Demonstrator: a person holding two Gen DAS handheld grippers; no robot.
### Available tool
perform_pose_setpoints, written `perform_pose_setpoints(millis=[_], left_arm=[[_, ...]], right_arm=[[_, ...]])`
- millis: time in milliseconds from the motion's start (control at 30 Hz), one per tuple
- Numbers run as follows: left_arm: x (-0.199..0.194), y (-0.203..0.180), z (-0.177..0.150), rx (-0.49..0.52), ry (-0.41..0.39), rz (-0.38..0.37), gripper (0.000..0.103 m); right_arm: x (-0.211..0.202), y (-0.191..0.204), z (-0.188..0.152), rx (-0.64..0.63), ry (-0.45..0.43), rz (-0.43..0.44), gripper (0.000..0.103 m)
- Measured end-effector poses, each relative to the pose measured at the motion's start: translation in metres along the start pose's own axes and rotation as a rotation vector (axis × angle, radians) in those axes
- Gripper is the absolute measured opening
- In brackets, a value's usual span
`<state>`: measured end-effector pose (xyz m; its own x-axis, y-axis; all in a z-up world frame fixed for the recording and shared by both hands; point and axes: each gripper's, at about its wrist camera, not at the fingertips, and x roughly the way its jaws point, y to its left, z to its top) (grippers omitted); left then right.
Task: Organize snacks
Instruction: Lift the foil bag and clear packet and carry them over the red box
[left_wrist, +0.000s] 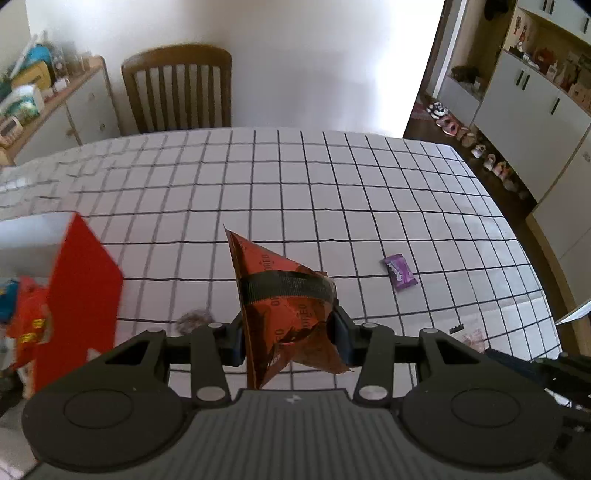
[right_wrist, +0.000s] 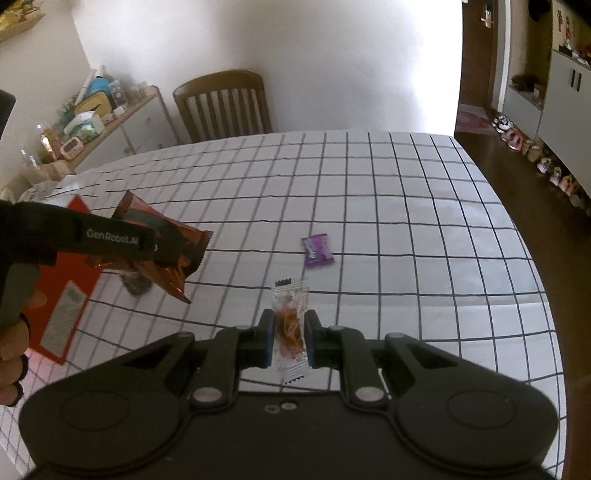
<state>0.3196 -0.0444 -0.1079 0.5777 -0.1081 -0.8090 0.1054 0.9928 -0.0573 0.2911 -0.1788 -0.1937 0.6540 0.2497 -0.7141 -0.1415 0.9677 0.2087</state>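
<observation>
My left gripper (left_wrist: 290, 334) is shut on a crumpled red-brown Oreo snack bag (left_wrist: 284, 295), held up above the checked tablecloth (left_wrist: 369, 206). From the right wrist view the same bag (right_wrist: 166, 254) hangs from the left gripper (right_wrist: 155, 249) at the left. My right gripper (right_wrist: 290, 341) is shut on a small clear sachet (right_wrist: 290, 325) with orange-brown filling, lifted off the table. A purple candy wrapper (left_wrist: 400, 272) (right_wrist: 317, 251) lies flat on the cloth beyond both grippers.
A red box (left_wrist: 79, 295) (right_wrist: 62, 306) with an open flap stands at the left, with orange and blue packets (left_wrist: 22, 317) inside. A wooden chair (left_wrist: 177, 92) is at the far table edge. A hand (right_wrist: 13, 354) holds the left tool. Cabinets and shoes line the right.
</observation>
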Motion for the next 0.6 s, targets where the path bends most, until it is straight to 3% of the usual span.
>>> perform_pose_setpoints(millis=[600], left_arm=[[-0.093, 0.035, -0.033, -0.014, -0.094, 0.007, 0.044]], right_arm=[[-0.07, 0.061, -0.001, -0.079, -0.061, 0.109, 0.015]])
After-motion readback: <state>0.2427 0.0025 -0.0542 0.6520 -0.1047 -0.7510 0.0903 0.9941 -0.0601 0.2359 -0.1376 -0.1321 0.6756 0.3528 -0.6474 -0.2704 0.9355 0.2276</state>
